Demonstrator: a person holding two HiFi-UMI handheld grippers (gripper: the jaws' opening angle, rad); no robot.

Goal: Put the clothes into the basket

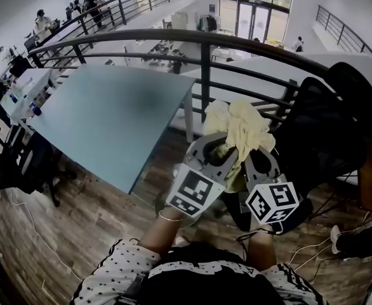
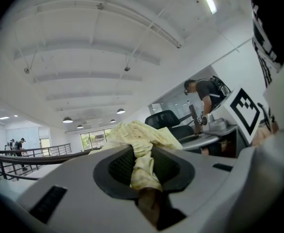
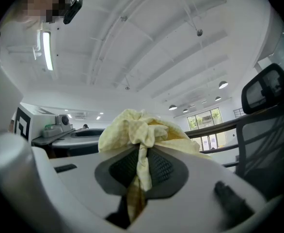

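Left gripper (image 1: 219,150) and right gripper (image 1: 257,156) are both clamping one pale yellow garment (image 1: 238,122); I am judging firm, matched grips best, cloth bunched clear of the railing (image 1: 205,62); basket unseen.

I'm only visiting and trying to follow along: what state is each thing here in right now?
Pale yellow crumpled cloth: bunched up, held off the floor by both grippers.
Left gripper: shut on the cloth, a fold pinched between its jaws.
Right gripper: shut on the same cloth.
Black mesh office chair: upright, nobody sitting in it.
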